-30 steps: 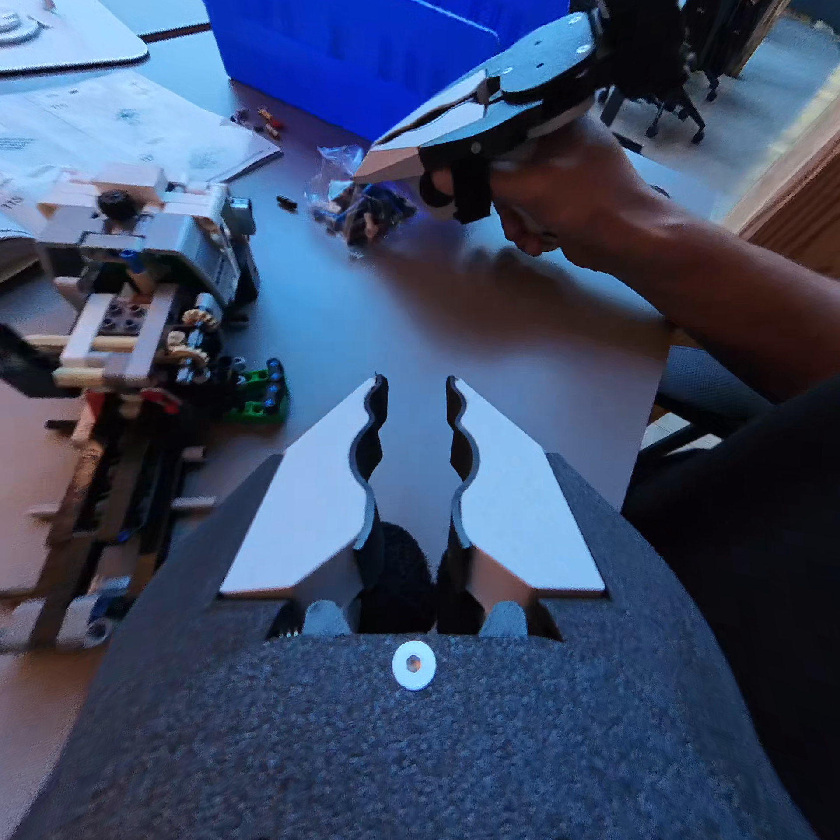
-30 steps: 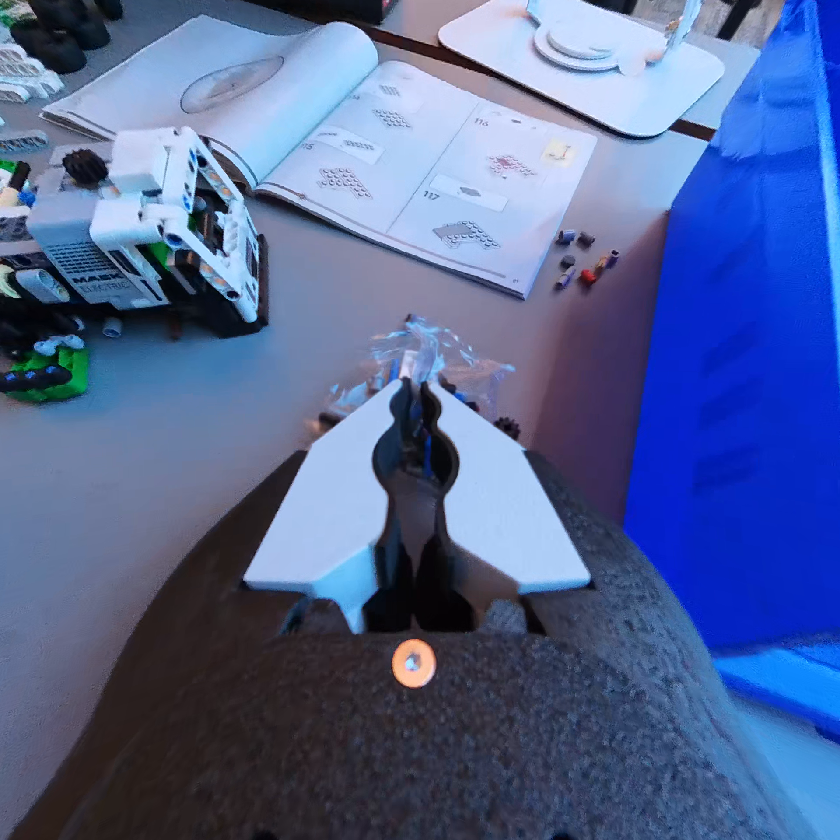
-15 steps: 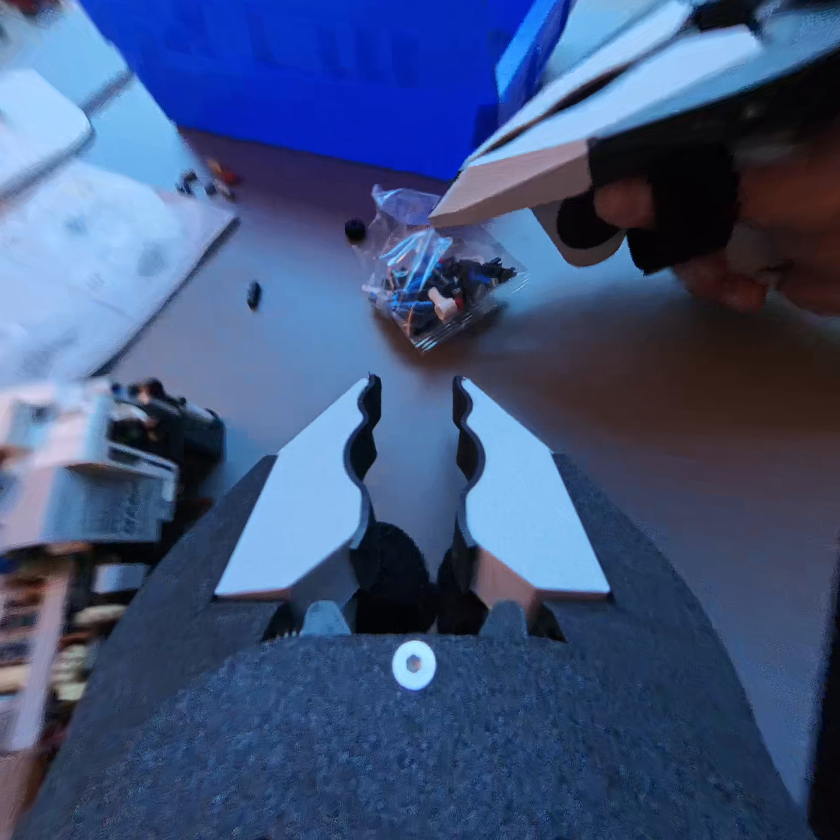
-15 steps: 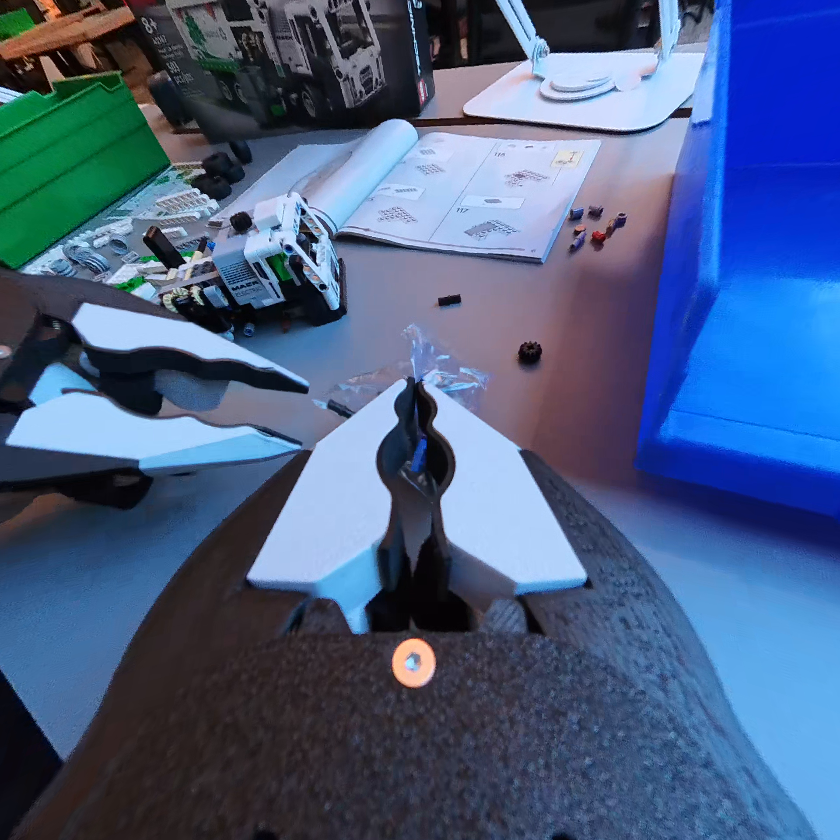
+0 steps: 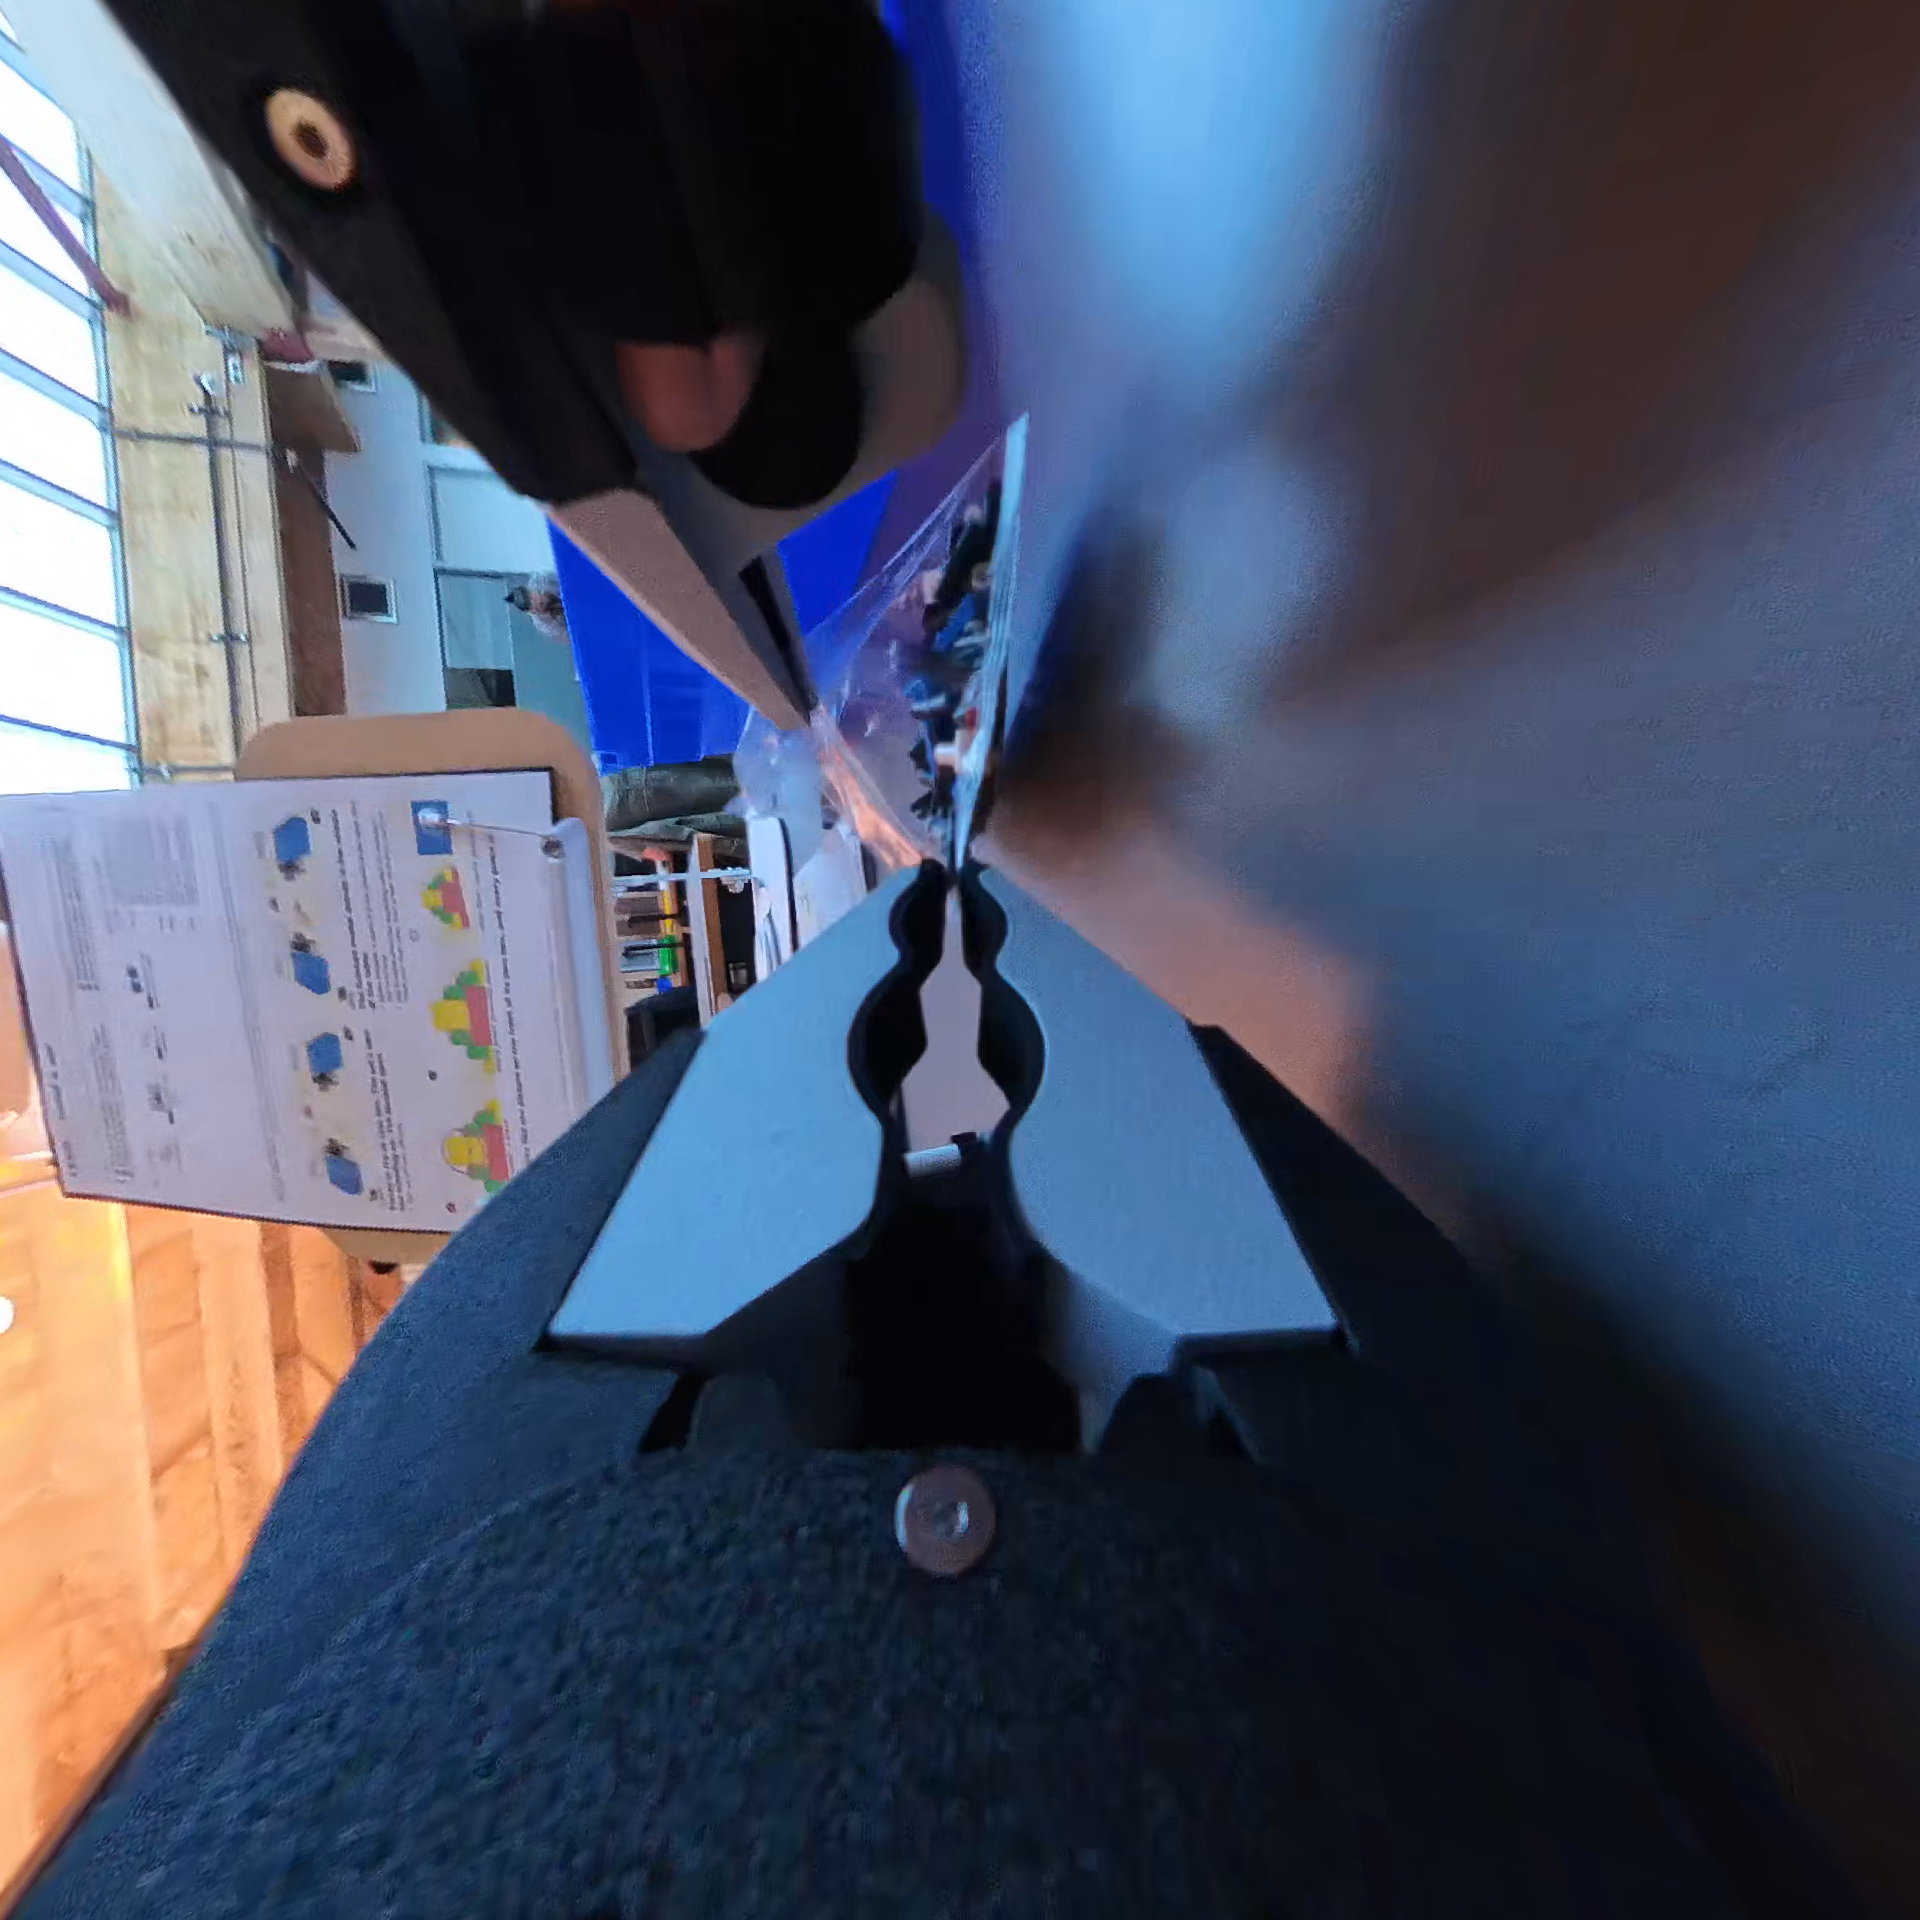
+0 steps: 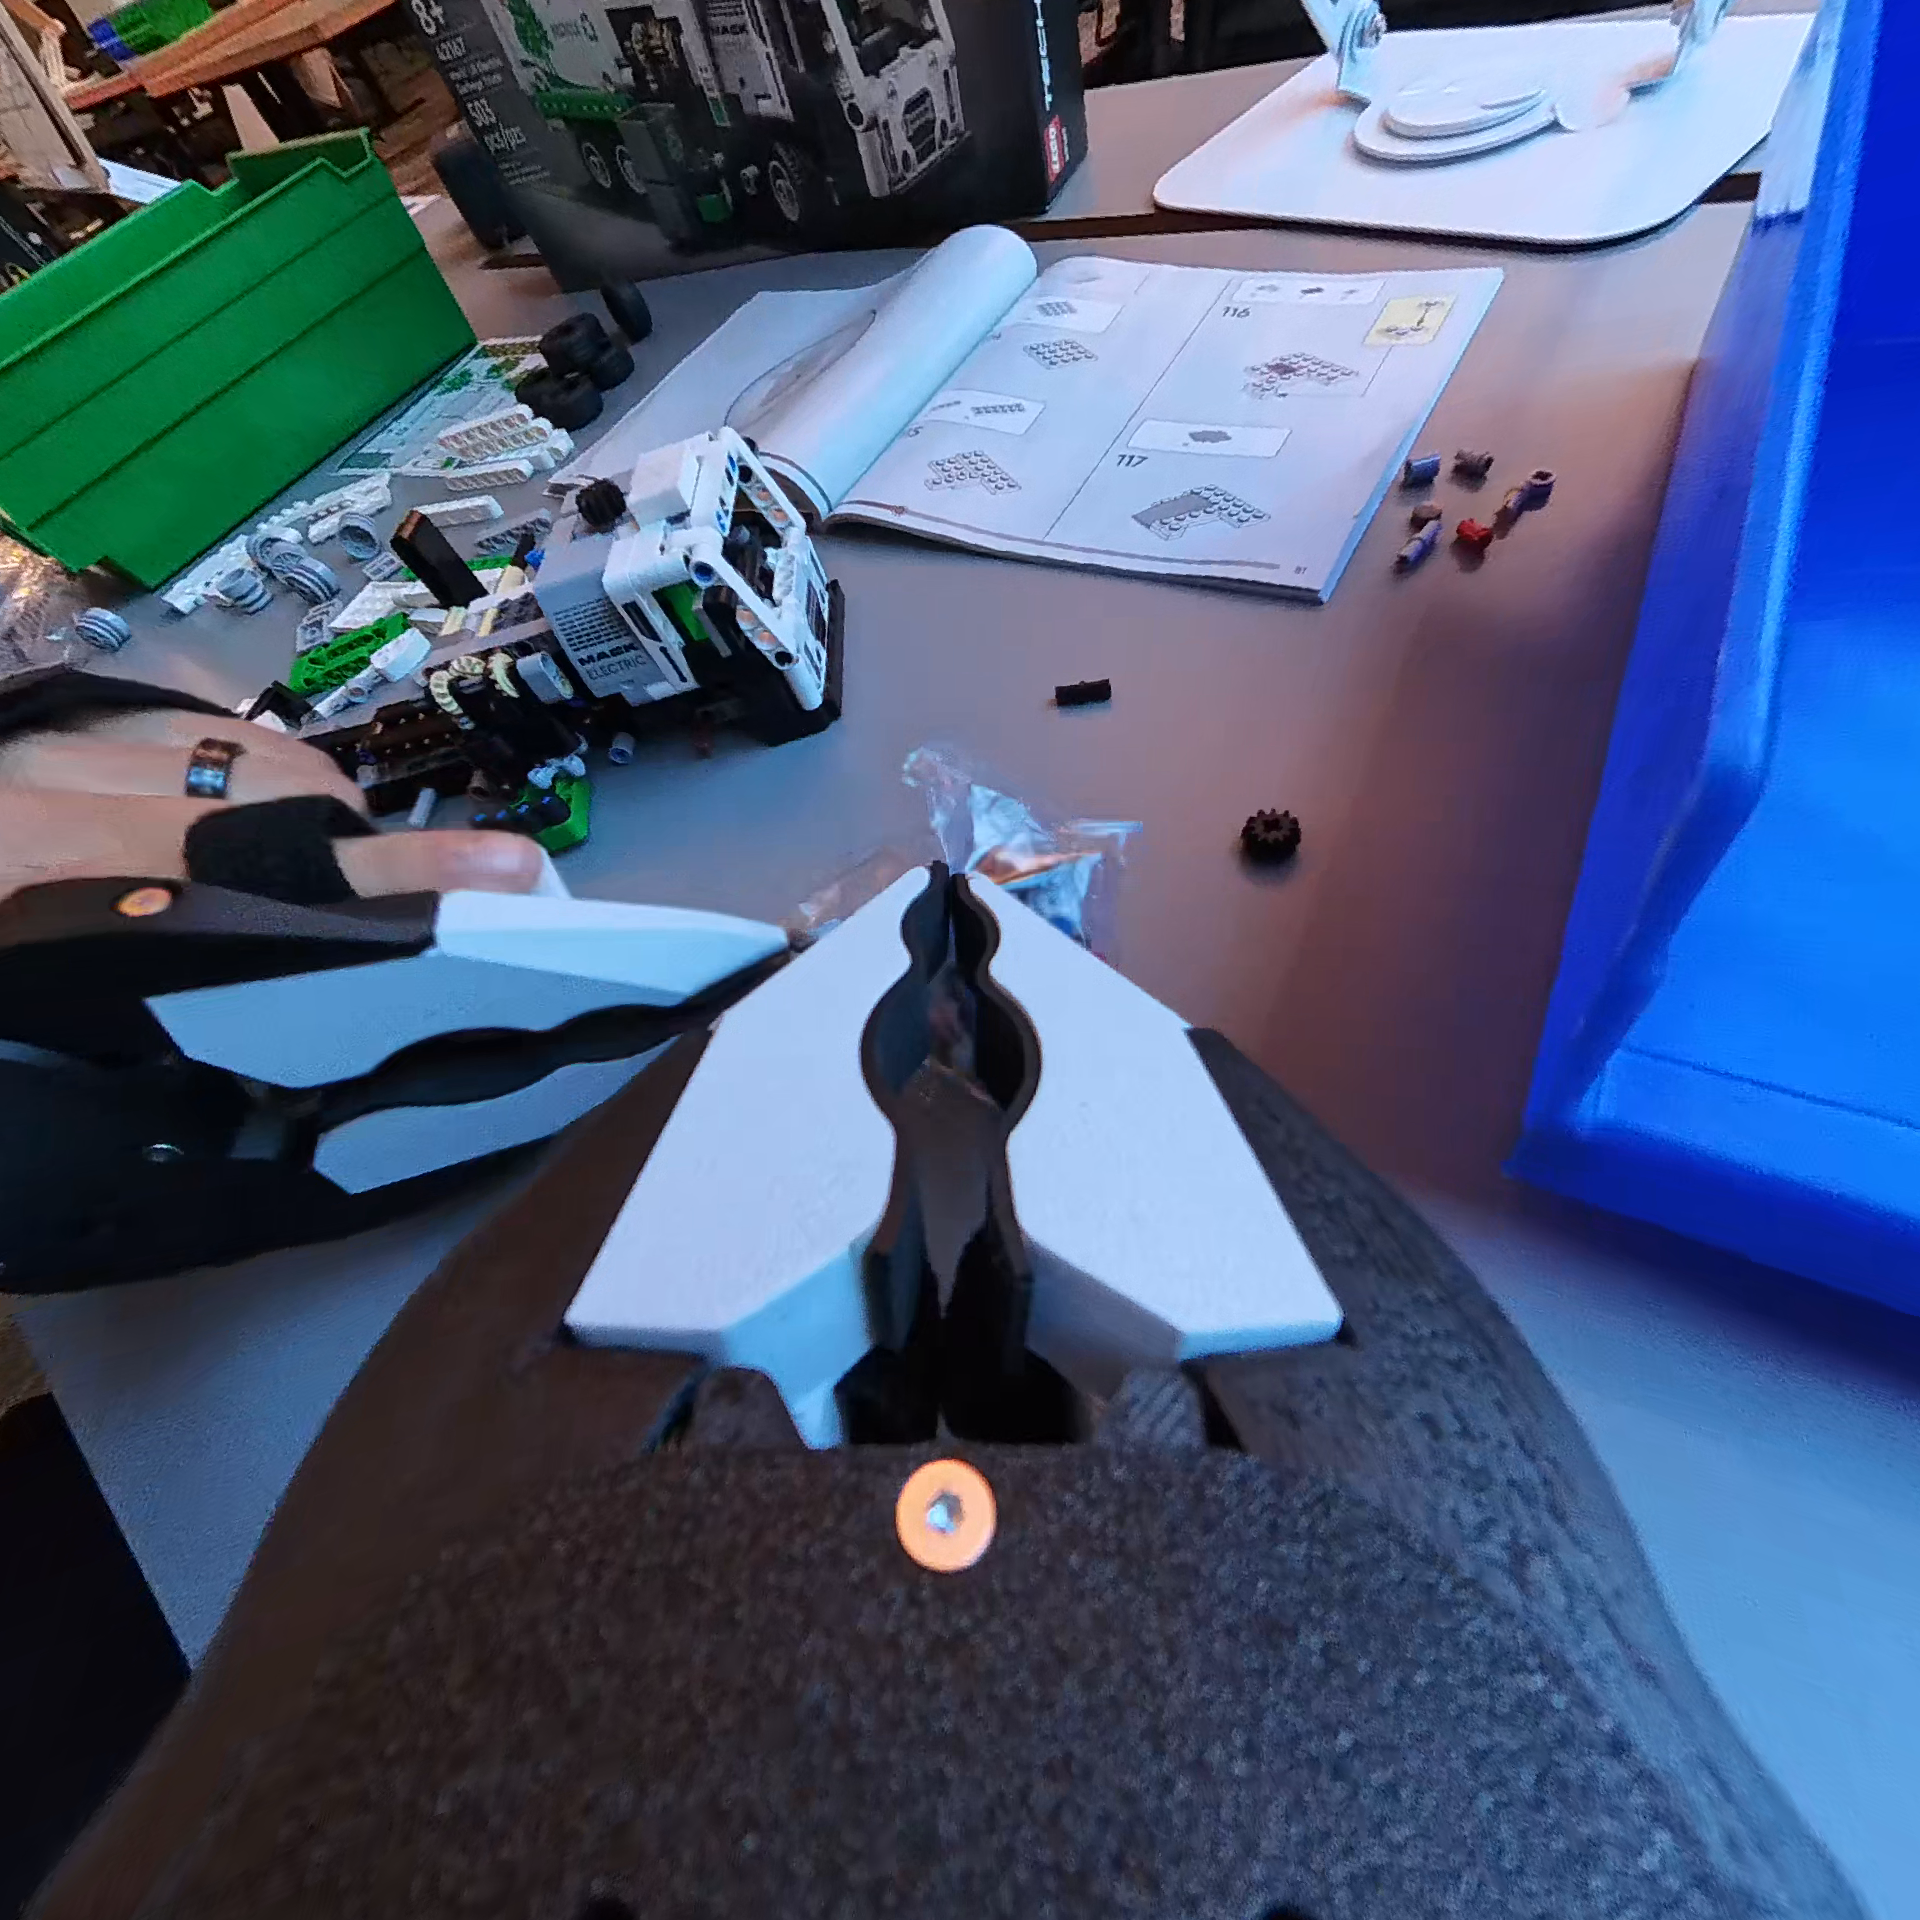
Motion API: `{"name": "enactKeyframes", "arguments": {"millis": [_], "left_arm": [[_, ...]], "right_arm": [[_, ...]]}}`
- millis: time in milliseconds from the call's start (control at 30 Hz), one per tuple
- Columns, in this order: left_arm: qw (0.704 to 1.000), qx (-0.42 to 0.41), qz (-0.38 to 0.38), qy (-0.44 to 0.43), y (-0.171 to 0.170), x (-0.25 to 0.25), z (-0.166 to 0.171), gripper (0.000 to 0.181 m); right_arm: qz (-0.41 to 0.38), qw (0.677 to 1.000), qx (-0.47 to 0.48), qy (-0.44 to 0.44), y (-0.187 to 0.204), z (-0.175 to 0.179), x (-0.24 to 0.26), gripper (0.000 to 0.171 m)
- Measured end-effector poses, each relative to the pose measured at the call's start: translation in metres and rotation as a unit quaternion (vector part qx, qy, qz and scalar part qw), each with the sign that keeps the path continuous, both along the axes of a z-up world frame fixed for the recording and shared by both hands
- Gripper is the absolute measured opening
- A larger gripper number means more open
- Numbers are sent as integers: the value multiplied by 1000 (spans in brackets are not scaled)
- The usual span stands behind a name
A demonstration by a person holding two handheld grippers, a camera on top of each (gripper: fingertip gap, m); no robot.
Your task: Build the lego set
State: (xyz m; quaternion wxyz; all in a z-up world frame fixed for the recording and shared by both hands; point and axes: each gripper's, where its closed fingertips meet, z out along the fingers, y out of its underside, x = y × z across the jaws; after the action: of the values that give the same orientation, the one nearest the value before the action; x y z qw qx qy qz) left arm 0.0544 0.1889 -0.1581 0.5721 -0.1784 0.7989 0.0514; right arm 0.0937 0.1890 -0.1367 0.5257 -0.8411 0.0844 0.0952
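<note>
Between the two tools, in the left wrist view, the camera is now rolled on its side, where half a second ago it sat level with spread tips. The left tongs (image 5: 943,871) are now pressed together on a corner of the clear parts bag (image 5: 935,665); the right tongs (image 5: 800,707) pinch the same bag from above. Judgement: the bag is about to be torn open, so fresh pieces can join the build.

From the right wrist view, the right tongs (image 6: 951,883) are closed on the bag (image 6: 1023,831), as before, and the left tongs (image 6: 774,951) have come in to touch them from the left. The half-built truck (image 6: 665,623) stands well apart on the tabletop (image 6: 1299,935). A blue bin (image 6: 1766,727) walls the right side; open room lies toward the manual (image 6: 1143,416), with a loose gear (image 6: 1270,834) and pin (image 6: 1083,692) near.
</note>
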Motion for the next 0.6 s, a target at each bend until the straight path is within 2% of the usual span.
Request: {"name": "enactKeyframes", "arguments": {"millis": [133,233,300,400,500,600], "left_arm": [[1000,-1,-7,-1,-2,3,3,0],[1000,-9,-1,4,7,6,5,0],[1000,-26,-1,9,10,6,6,0],[998,-53,0,15,11,6,5,0],[995,-93,4,20,11,8,5,0],[991,-129,12,22,10,10,7,0]], "right_arm": [[-5,1000,6,-10,-1,0,5,1],[18,998,36,-41,-8,11,7,18],[58,993,43,-91,-18,15,1,23],[101,980,-15,-171,-31,-7,-11,26],[113,966,-29,-231,-26,-19,-23,27],[90,933,-66,-343,-19,-36,-15,24]]}}
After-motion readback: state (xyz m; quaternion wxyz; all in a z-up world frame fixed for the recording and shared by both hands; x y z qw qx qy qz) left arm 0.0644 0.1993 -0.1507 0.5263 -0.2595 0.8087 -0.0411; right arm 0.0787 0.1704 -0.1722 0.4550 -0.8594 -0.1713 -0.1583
